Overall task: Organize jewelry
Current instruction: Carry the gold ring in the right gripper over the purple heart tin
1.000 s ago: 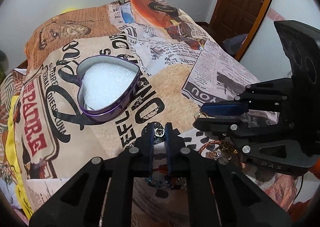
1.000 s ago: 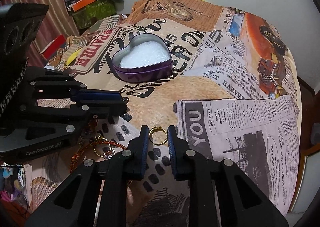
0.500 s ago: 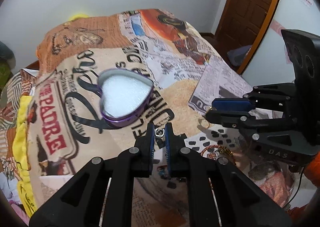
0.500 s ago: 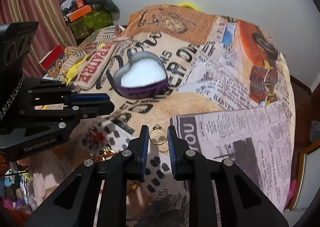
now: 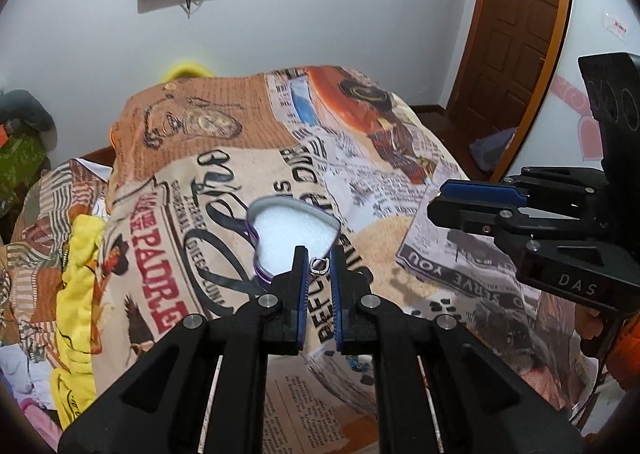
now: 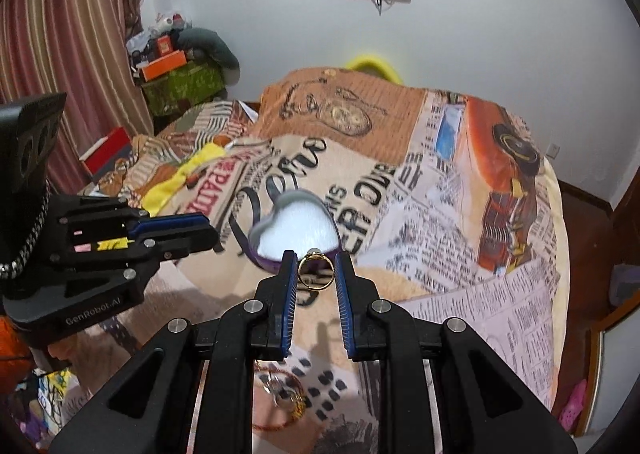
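Note:
A purple heart-shaped tin [image 5: 292,230] with white foam inside sits on the printed bedspread; it also shows in the right wrist view [image 6: 296,232]. My left gripper [image 5: 319,265] is shut on a small silver ring [image 5: 319,264], held high above the bed, short of the tin. My right gripper [image 6: 316,272] is shut on a gold ring [image 6: 315,272], also lifted, just short of the tin. Each gripper shows in the other's view, the right one [image 5: 476,201] and the left one [image 6: 176,232].
A heap of loose jewelry [image 6: 284,394] lies on the bedspread below the right gripper. The bed drops off at its right edge toward the floor and a wooden door [image 5: 516,25]. Boxes and clutter [image 6: 176,73] stand at the far left by the curtain.
Both grippers have risen well above the bed with their rings. The tin now looks smaller and sits just beyond both sets of fingertips.

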